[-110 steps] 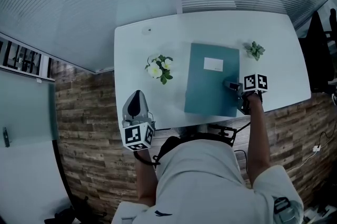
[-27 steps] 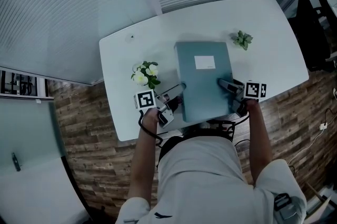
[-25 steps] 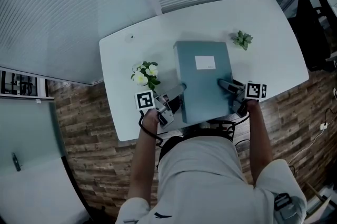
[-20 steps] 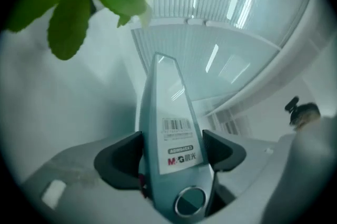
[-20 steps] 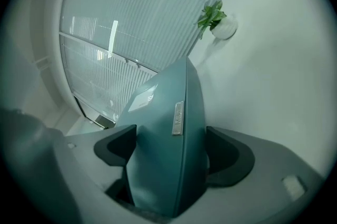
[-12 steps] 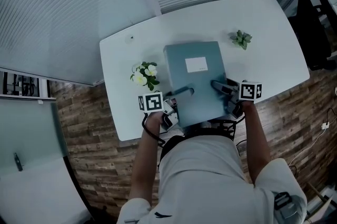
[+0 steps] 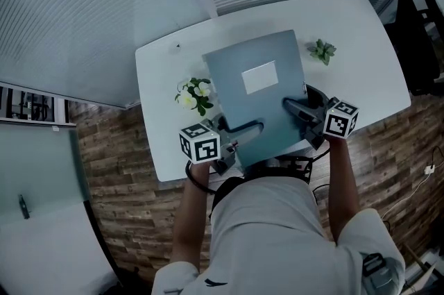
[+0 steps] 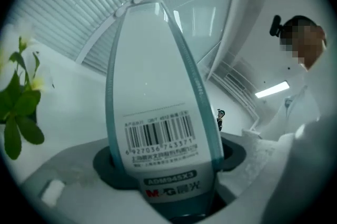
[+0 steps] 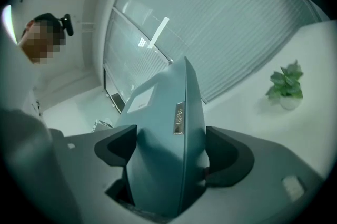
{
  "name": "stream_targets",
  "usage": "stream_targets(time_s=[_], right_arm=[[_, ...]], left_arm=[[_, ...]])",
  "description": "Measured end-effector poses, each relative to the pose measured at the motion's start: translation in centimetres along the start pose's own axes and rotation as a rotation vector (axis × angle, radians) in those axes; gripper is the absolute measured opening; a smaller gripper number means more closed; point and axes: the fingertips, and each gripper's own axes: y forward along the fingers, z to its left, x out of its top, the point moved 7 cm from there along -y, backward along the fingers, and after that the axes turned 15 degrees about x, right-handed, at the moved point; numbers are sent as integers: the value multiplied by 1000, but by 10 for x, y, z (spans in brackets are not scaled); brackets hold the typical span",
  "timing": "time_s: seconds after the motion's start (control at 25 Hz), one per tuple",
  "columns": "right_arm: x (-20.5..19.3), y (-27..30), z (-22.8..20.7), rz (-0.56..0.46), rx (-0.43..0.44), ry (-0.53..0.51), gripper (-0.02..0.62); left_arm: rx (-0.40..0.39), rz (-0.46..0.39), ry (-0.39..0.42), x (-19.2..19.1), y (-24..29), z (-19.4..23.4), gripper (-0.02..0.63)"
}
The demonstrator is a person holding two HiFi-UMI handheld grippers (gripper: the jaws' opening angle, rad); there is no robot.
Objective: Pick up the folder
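Note:
The teal folder (image 7: 253, 89) with a white label hangs above the white table (image 7: 361, 37), tilted, its near edge toward me. My left gripper (image 7: 244, 128) grips the folder's near left corner. In the left gripper view the barcoded spine (image 8: 158, 86) fills the gap of the left gripper (image 8: 166, 157), dark pads against both sides. My right gripper (image 7: 295, 108) holds the near right edge. In the right gripper view the folder (image 9: 168, 133) is wedged in the right gripper (image 9: 171, 149), both pads pressing on it.
A small pot of white flowers (image 7: 196, 94) stands on the table just left of the folder and shows in the left gripper view as flowers (image 8: 21, 96). A little green plant (image 7: 322, 50) sits at the right, seen also as the plant (image 9: 286, 86). Blinds line the far wall.
The left gripper came from the table's left edge and closed on the folder. Both grippers then rose and rolled, lifting the folder off the table and tilting it.

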Motion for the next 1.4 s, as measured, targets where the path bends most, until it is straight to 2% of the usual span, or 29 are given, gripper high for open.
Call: stream_targets(time_s=[0.12,0.32,0.64,0.76,0.88,1.0,1.08,1.28,1.32,1.4], right_arm=[[26,7,22,-17,54,-134,400],[59,19,62,-3,143,-352,400],[92,44,122,17,266,-637,413],[101,47,135,-68,262,-650,414],[112,37,138,-223,247,-594,370],[115,27,140,-260,172,-625,359],[113,22,143,-266,79,-682,335],[96,-3,140,-284,-243,-798,233],[90,-7,137,-265,-287,-798,196],[79,-12,132,-223,-331,-785,164]], left_arm=[[-13,-148,70,11,-15,-18,385],[40,-260,232,18,-40,-42,364],[52,-576,289,19,-86,-72,322],[82,-637,302,19,-102,-75,314],[182,-666,386,20,-117,-76,305],[271,-686,454,21,-132,-75,302],[328,-712,474,22,-143,-73,301],[498,-767,466,15,-174,-59,301],[539,-775,462,12,-182,-55,301],[622,-785,455,8,-197,-47,301]])
